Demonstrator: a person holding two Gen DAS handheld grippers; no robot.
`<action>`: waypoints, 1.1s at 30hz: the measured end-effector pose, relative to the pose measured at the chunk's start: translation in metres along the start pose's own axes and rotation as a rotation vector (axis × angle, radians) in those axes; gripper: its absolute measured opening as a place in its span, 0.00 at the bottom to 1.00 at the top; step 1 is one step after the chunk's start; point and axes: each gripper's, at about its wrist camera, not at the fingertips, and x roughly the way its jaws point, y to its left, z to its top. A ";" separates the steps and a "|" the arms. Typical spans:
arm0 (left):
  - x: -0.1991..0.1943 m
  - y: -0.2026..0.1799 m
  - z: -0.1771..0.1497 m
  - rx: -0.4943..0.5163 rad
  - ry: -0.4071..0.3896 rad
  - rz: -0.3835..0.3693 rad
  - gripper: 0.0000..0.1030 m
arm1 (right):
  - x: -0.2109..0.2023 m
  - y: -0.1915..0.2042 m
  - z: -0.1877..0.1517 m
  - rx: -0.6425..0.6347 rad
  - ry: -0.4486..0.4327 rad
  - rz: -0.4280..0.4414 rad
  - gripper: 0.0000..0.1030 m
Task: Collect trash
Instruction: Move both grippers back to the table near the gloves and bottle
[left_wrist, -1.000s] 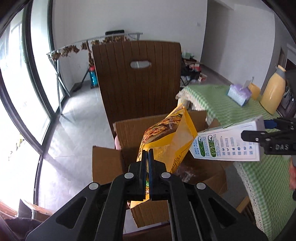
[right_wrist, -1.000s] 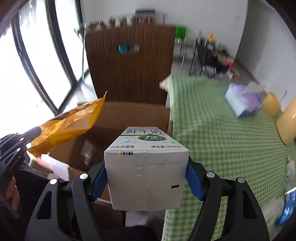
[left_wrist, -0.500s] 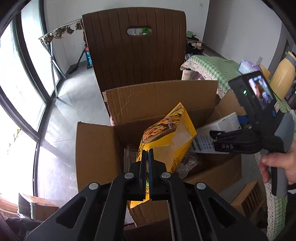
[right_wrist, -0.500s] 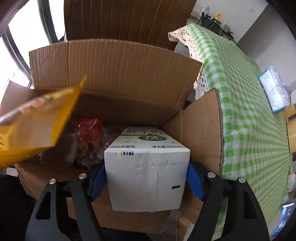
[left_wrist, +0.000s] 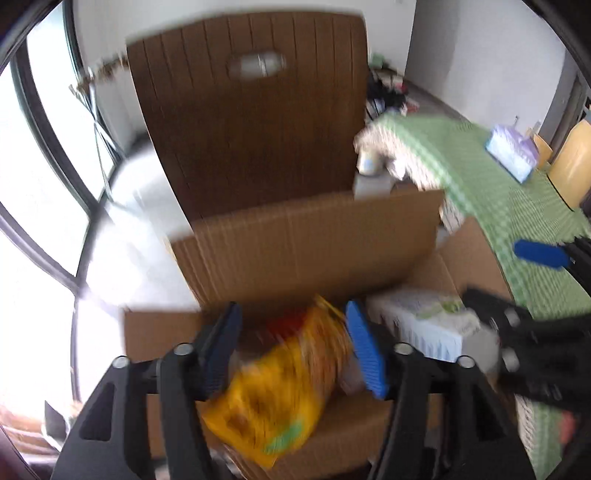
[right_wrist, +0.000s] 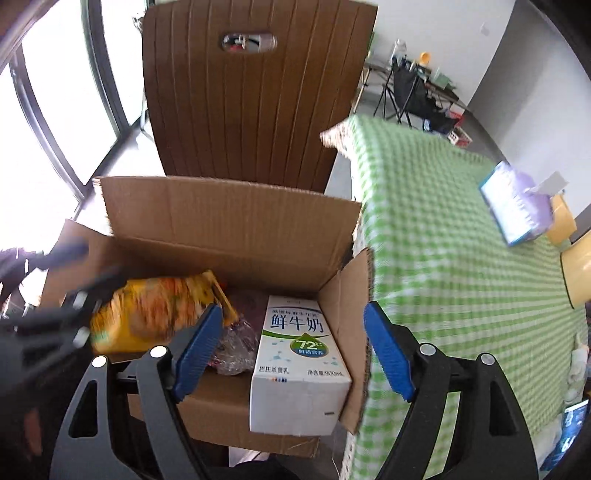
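An open cardboard box (right_wrist: 229, 221) stands in front of a brown chair. A white milk carton (right_wrist: 299, 365) lies inside it at the right, also in the left wrist view (left_wrist: 424, 325). A yellow snack bag (left_wrist: 280, 391) lies blurred over the box's left side; it also shows in the right wrist view (right_wrist: 155, 314). My left gripper (left_wrist: 291, 350) is open above the bag, touching nothing. My right gripper (right_wrist: 291, 350) is open above the carton, its blue pads (right_wrist: 388, 354) clear of it. Clear and red wrappers (right_wrist: 236, 343) lie in the box.
A brown slatted chair (right_wrist: 251, 96) stands behind the box. A table with a green checked cloth (right_wrist: 443, 258) is right of the box, with a purple tissue pack (right_wrist: 513, 206) and a yellow jug (left_wrist: 572, 166). Large windows are at the left.
Both grippers have opened. The yellow bag has dropped from my left gripper into the box, and the milk carton has left my right gripper and now lies in the box.
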 end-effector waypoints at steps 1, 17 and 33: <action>-0.004 -0.001 0.003 0.018 -0.011 -0.003 0.60 | -0.005 0.001 -0.001 -0.001 -0.003 0.006 0.73; -0.093 0.019 -0.008 -0.007 -0.124 0.062 0.61 | -0.062 0.007 -0.015 0.022 -0.063 0.042 0.73; -0.217 0.028 -0.091 -0.149 -0.758 0.152 0.93 | -0.136 0.007 -0.070 0.129 -0.673 -0.008 0.84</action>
